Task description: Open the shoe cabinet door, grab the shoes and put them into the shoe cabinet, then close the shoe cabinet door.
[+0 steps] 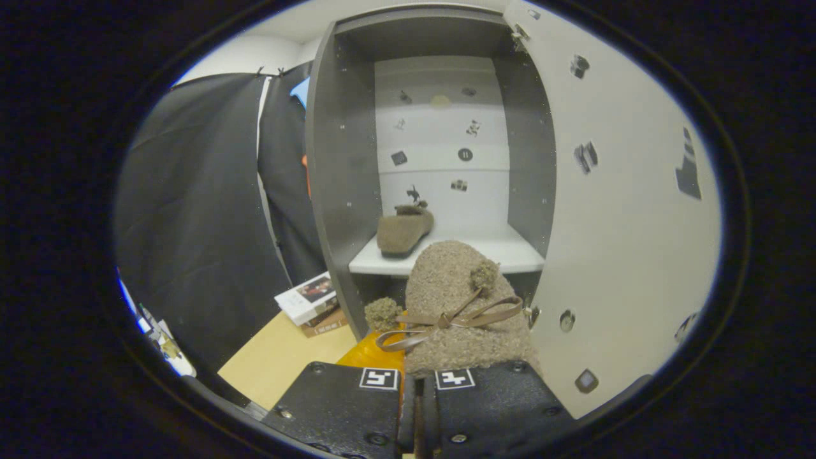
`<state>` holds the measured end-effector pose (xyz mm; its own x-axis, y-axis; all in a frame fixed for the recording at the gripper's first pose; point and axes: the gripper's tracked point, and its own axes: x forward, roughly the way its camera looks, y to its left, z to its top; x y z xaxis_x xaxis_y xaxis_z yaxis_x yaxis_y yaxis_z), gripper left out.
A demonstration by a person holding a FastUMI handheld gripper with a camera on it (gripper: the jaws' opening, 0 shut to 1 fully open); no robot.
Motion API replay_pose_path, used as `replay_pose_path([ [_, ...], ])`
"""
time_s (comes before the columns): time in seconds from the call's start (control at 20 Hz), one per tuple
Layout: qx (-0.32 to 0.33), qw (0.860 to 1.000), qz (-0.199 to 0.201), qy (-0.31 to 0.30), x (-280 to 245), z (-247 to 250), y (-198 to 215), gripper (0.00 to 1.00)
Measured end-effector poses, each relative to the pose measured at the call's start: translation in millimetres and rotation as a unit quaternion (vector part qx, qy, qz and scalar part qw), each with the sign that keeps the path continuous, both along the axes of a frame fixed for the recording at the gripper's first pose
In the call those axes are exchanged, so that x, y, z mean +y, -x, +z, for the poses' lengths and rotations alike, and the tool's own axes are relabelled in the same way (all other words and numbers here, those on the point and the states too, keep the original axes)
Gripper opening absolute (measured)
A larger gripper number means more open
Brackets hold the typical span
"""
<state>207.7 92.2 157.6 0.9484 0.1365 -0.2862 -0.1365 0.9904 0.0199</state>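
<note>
1. The gripper [417, 392] has its two fingers squeezed close together on the heel end of a fuzzy tan slipper with a brown ribbon bow and little pom-poms [456, 306]. The slipper sticks out just ahead of the fingers, toe pointing at 12 o'clock toward the cabinet.

2. The tall dark grey shoe cabinet [338, 172] is open. Its white door with small dark stickers [625, 210] swings out at 3 o'clock from the slipper.

3. A second fuzzy tan slipper [405, 231] already sits on the white shelf inside the cabinet [510, 252], at 11 o'clock from the held one, near the left wall.

4. What could go wrong:
- The hold is only on the soft back edge. I think the slipper could droop or slip out, because fuzzy cloth bends.
- The toe is right at the shelf's front edge. If it goes in too low, it could bump the edge and get pushed out of the fingers.
- The door is very near at 3 o'clock. A swing that way could knock it.
- Going too far toward 11 o'clock could shove the slipper that is already there.
- The loose ribbon loops might catch on something.

5. Writing: some flat books [312, 303] lie on the light wooden counter [280, 366] at 9 o'clock from the held slipper. Their covers have print, but it is too small to read. The stickers on the door and back wall are only little pictures.
</note>
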Motion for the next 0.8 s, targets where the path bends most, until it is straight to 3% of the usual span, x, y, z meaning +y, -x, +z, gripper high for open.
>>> replay_pose_path([
  [0.5,-0.080,0.997,-0.004,-0.008,9,93,-115,0.09],
  [0.8,-0.079,0.997,-0.019,-0.013,4,104,-200,0.09],
])
